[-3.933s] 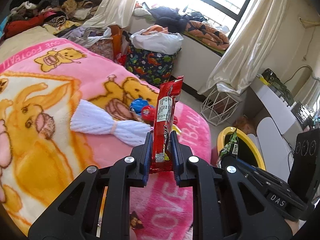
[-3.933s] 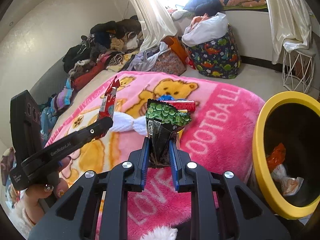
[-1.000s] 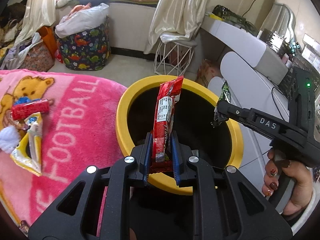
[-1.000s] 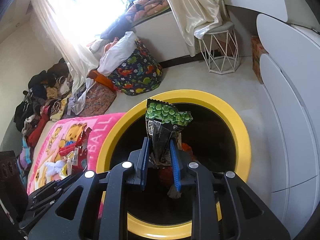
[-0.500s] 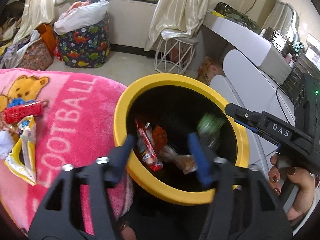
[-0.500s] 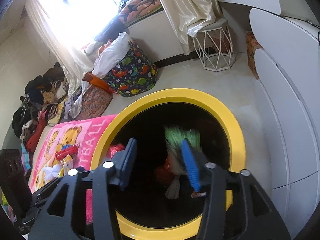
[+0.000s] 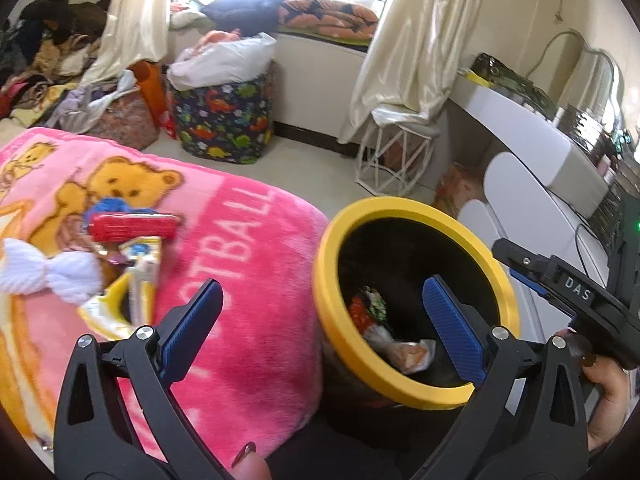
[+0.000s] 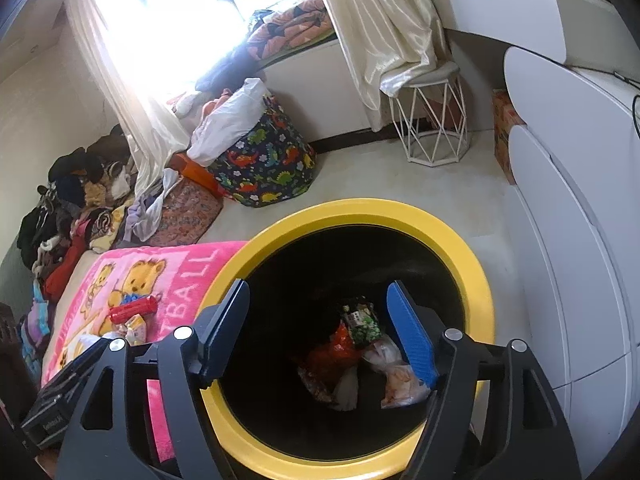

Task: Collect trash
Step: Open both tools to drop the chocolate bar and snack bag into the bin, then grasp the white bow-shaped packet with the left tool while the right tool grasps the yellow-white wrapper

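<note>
Both grippers, left [image 7: 320, 320] and right [image 8: 318, 330], have just spread their jaws and hold nothing, wrappers [image 8: 360, 326] dropped inside the yellow-rimmed bin [image 8: 476, 272]; next, reach left to the red packet [image 7: 132, 226] on the pink blanket [image 7: 248, 280].

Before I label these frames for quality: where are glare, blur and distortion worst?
Right wrist view: the window is blown out white, and the bin interior is dark. Left wrist view: motion blur smears the pink blanket and the wrappers on it. Both views: fisheye bending and dark corners.
</note>
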